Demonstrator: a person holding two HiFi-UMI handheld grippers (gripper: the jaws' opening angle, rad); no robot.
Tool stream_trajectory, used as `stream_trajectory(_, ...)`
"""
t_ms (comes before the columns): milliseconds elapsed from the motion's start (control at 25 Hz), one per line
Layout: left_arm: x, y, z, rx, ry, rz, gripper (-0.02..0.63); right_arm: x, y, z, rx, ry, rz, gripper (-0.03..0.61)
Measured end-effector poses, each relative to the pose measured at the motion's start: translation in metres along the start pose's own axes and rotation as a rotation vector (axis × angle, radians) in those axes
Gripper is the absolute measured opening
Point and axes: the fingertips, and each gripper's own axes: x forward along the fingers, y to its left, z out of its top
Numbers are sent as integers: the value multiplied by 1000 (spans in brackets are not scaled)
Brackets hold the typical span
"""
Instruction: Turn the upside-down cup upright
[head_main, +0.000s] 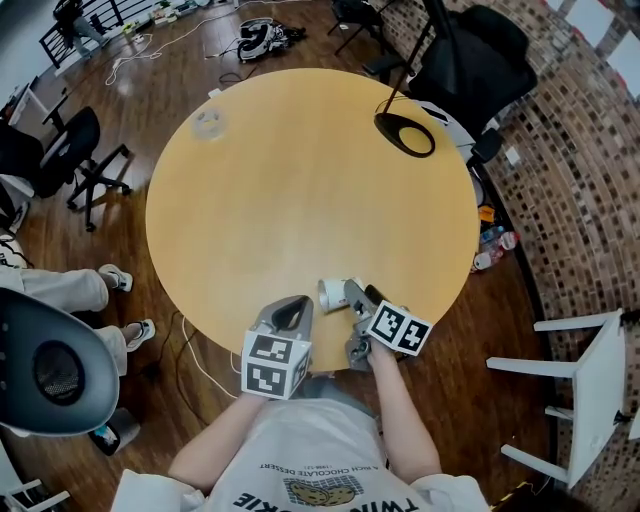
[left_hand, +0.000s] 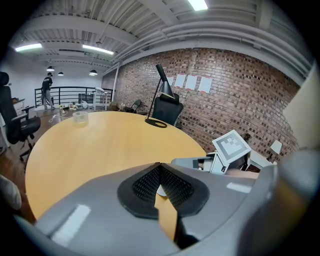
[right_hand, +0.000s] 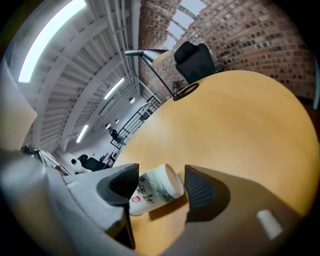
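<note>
A small white cup with dark lettering lies on its side on the round wooden table, near the front edge. In the right gripper view the cup rests slantwise between the two pads, mouth toward the right pad, with a thin gap there. My right gripper stands open around it. My left gripper hovers just left of the cup, its pads meeting at the tips, holding nothing. The right gripper's marker cube shows in the left gripper view.
A black lamp base stands at the table's far right and a clear round thing at the far left. Black chairs and a white chair ring the table. A seated person's legs are at left.
</note>
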Motion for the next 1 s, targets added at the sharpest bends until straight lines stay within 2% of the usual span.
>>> stream_trajectory(240,2,1,-1,-9,2,3,3,1,1,4,-125,13,-23,276)
stream_trajectory(320,2,3,0,-10,-2,5,2,0,7,5,-225,32,-15,276)
stream_trajectory(400,2,5,0,-8,-6,7,2,-2,17,3,-403,79,0,276)
stream_trajectory(600,-1,10,-1,-16,-10,8,3,-6,47,-4,-978,220,78,276)
stream_trajectory(680,-2,11,0,-20,-14,8,3,-10,60,-6,-1117,271,145,276)
stream_trajectory(800,-3,13,-1,-29,-18,10,2,-17,68,-26,-1278,419,254,276)
stream_trajectory(1000,-6,18,-3,-42,-24,17,3,-22,60,-69,-1631,687,330,276)
